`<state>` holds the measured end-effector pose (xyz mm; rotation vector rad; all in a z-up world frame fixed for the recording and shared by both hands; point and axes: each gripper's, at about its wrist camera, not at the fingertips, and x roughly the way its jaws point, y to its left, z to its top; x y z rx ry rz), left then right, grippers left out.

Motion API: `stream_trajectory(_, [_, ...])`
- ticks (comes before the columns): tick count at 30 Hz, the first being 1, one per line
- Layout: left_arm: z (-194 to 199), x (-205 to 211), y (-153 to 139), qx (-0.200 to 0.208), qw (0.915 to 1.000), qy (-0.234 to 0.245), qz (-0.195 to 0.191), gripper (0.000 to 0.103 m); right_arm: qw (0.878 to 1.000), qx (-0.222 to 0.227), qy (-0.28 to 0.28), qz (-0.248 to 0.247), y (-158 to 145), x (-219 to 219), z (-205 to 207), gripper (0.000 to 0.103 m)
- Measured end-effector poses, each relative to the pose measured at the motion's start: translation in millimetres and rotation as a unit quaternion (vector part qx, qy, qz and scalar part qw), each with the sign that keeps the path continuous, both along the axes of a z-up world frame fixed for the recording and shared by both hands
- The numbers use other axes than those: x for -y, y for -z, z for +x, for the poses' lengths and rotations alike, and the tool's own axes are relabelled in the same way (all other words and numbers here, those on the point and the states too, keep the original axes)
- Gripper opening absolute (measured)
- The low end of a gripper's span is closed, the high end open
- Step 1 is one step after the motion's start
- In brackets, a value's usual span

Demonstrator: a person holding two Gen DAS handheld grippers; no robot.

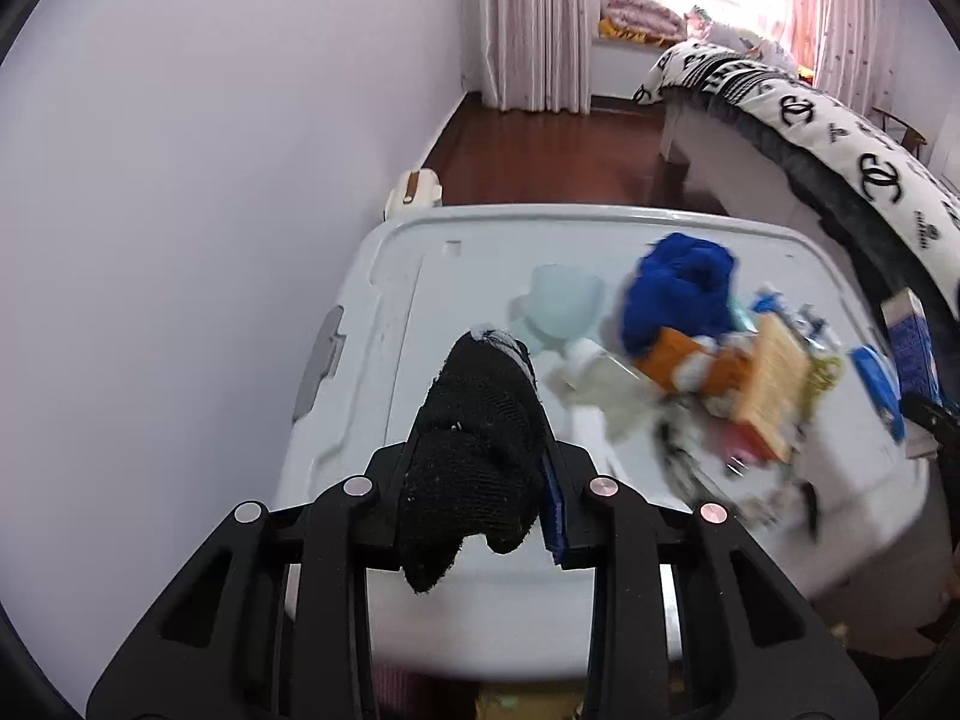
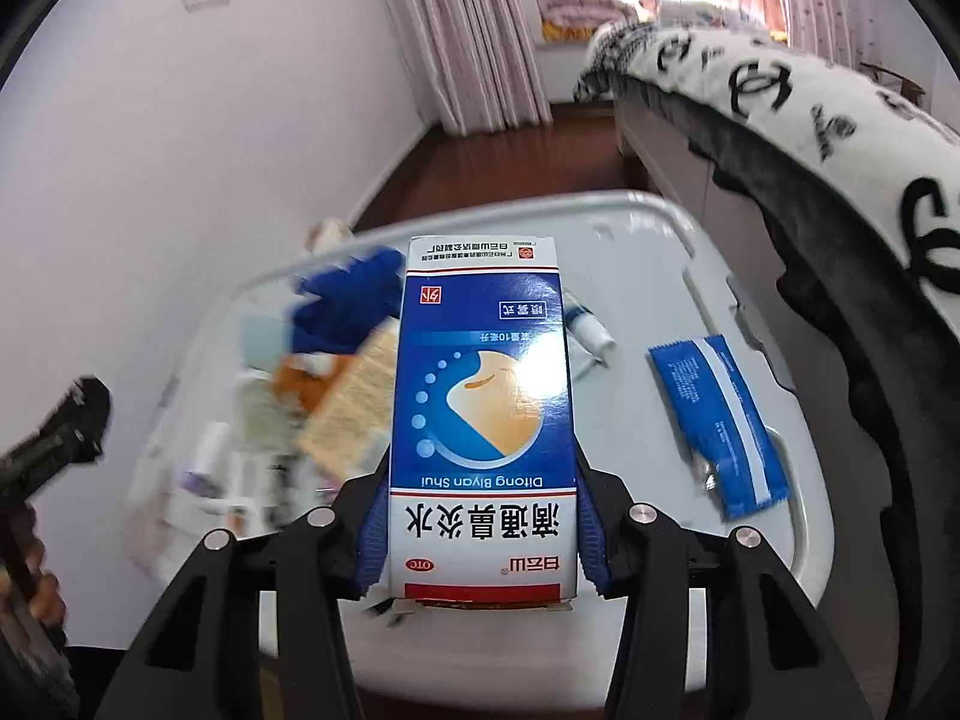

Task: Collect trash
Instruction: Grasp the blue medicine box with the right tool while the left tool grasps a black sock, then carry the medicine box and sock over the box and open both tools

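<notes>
My left gripper point(image 1: 483, 468) is shut on a black sock point(image 1: 474, 450), which hangs over the near left part of a pale grey bin lid point(image 1: 480, 240). My right gripper point(image 2: 480, 510) is shut on a blue and white medicine box point(image 2: 480, 396), held above the lid; the box also shows at the right edge of the left wrist view point(image 1: 912, 342). A blurred pile lies on the lid: a blue cloth point(image 1: 681, 288), an orange pack point(image 1: 690, 366), a tan box point(image 1: 771, 384). A blue sachet point(image 2: 717, 420) and a small white tube point(image 2: 591, 327) lie on the lid's right side.
A white wall point(image 1: 180, 210) stands close on the left. A bed with a black and white blanket point(image 1: 840, 138) runs along the right. Dark wooden floor point(image 1: 570, 150) and curtains point(image 1: 534, 24) lie beyond the lid. A pale green cup point(image 1: 561, 306) sits on the lid.
</notes>
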<state>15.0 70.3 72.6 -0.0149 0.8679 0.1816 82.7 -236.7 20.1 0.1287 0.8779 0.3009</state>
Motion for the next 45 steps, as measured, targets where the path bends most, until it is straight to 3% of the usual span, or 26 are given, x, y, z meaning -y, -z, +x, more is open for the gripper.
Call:
stream_trajectory(6, [-66.4,42.0,4.0,0.0,0.9995,0.031,0.0,0.03,0.998,0.05,-0.016,0.027,-24.1,-14.5,-96.6,0.05])
stream_trajectory(12, [-128.2,69.5,52.5,-0.035,0.9973,0.059,-0.023,0.03,0.999,0.016,-0.019,0.034,14.8,-22.4,-177.0,0.05])
stream_trajectory(16, [-152.8,78.5,107.2,-0.097,0.9926,0.063,-0.037,0.031,0.998,-0.039,-0.03,0.027,47.8,-30.0,-204.2,0.05])
stream_trajectory(20, [-159.2,73.0,163.6,-0.186,0.9786,0.058,-0.064,0.032,0.995,-0.087,-0.038,0.007,71.9,-40.0,-216.4,0.05])
stream_trajectory(21, [-159.7,71.8,173.8,-0.201,0.9759,0.054,-0.065,0.034,0.994,-0.097,-0.04,0.001,76.7,-42.3,-217.6,0.05])
stream_trajectory(22, [-158.8,70.5,181.4,-0.212,0.974,0.05,-0.061,0.042,0.993,-0.11,-0.041,-0.008,83.1,-44.5,-218.1,0.051])
stream_trajectory(23, [-155.6,71.1,194.1,-0.234,0.9695,0.054,-0.05,0.05,0.991,-0.129,-0.04,-0.017,91.4,-47.1,-216.5,0.06])
stream_trajectory(24, [-153.8,72.0,203.8,-0.256,0.9646,0.05,-0.037,0.073,0.988,-0.149,-0.037,-0.025,100.0,-48.6,-217.4,0.071])
stream_trajectory(25, [-151.6,72.5,211.8,-0.275,0.9599,0.045,-0.025,0.085,0.984,-0.17,-0.03,-0.032,108.5,-49.1,-215.2,0.081])
stream_trajectory(28, [-148.1,73.4,235.4,-0.322,0.9455,0.046,-0.018,0.085,0.982,-0.183,-0.027,-0.026,117.4,-49.2,-220.3,0.081])
stream_trajectory(34, [-146.4,67.9,254.6,-0.359,0.9326,0.035,-0.016,0.085,0.984,-0.18,-0.009,-0.006,114.5,-41.5,-219.3,0.079])
stream_trajectory(36, [-151.0,69.1,249.4,-0.347,0.9368,0.037,-0.025,0.085,0.987,-0.163,-0.011,0.005,102.8,-40.6,-212.8,0.078])
stream_trajectory(39, [-159.0,73.1,230.1,-0.3,0.9522,0.049,-0.03,0.085,0.992,-0.126,-0.023,0.0,78.8,-42.9,-192.6,0.078])
stream_trajectory(42, [-161.3,82.2,211.8,-0.25,0.9662,0.06,-0.015,0.085,0.995,-0.097,-0.02,0.012,51.3,-38.9,-152.0,0.078])
stream_trajectory(45, [-160.4,88.3,205.9,-0.23,0.9712,0.062,-0.002,0.085,0.996,-0.079,-0.001,0.044,29.5,-35.6,-97.3,0.078])
